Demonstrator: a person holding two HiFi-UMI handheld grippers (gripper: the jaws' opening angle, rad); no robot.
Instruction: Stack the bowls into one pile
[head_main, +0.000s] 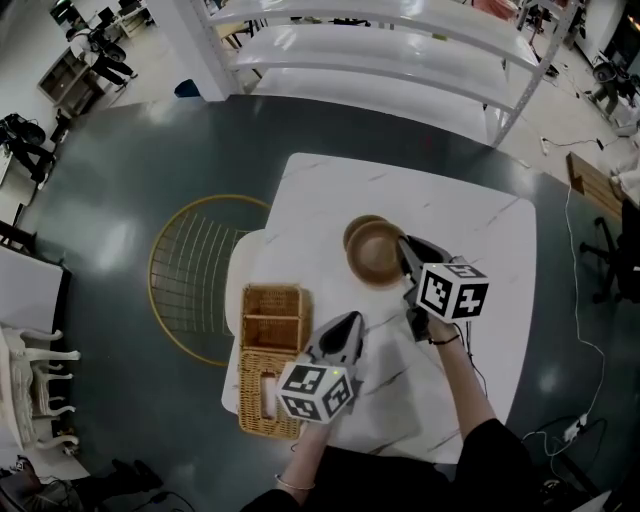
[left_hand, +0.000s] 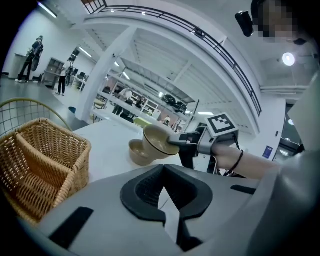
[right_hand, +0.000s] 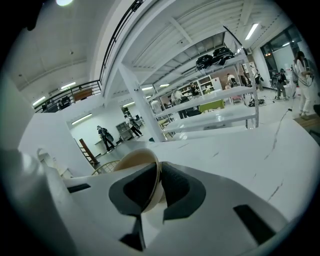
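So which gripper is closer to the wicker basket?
Left. The left gripper is close beside the wicker basket, while the right gripper is farther off across the table, gripping a bowl by its rim.

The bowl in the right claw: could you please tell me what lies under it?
A second bowl stands on the table, partly beneath the held bowl. Its inside is mostly covered from above.

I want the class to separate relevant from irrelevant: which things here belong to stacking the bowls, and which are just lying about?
Belongs to the job: round brown bowl held by its rim in the jaws of the right gripper; second round brown bowl on the white marble table.
Just lying about: woven wicker basket with compartments; gold wire chair; white metal shelving.
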